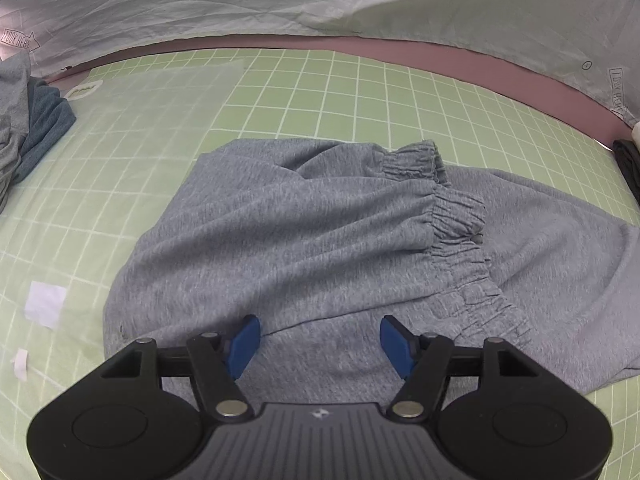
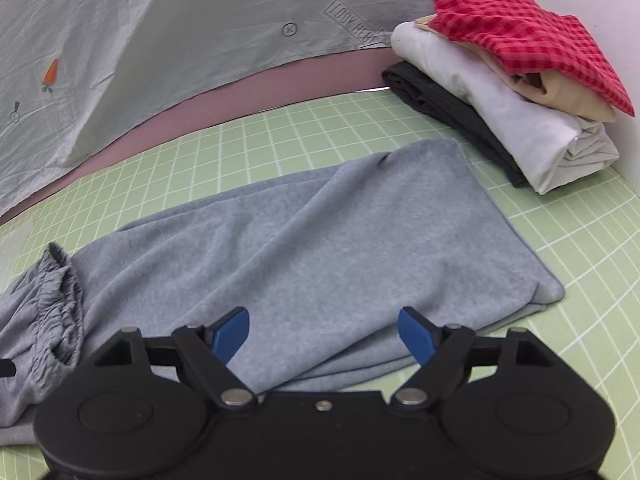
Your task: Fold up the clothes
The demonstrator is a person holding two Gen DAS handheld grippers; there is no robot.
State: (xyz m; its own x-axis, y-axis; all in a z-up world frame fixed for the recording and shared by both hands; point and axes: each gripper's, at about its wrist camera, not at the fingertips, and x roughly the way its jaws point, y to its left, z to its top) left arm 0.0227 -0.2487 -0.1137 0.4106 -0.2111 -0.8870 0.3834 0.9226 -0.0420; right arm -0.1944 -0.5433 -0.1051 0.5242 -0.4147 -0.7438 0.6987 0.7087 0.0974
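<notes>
Grey sweatpants [image 1: 304,236] lie partly folded on the green grid mat [image 1: 320,92], the elastic cuffs [image 1: 452,208] folded back over the body. My left gripper [image 1: 320,340] is open and empty, hovering just above the near edge of the cloth. In the right wrist view the same sweatpants [image 2: 320,248] stretch across the mat [image 2: 592,264], with a gathered elastic band [image 2: 52,300] at the left. My right gripper [image 2: 324,332] is open and empty over the near edge of the cloth.
A stack of folded clothes stands at the back right: red checked cloth [image 2: 520,36], beige, white [image 2: 512,120] and dark pieces. Folded grey and blue garments [image 1: 28,128] lie at the far left. A pale sheet [image 1: 280,4] hangs behind. White paper scraps [image 1: 44,304] lie on the mat.
</notes>
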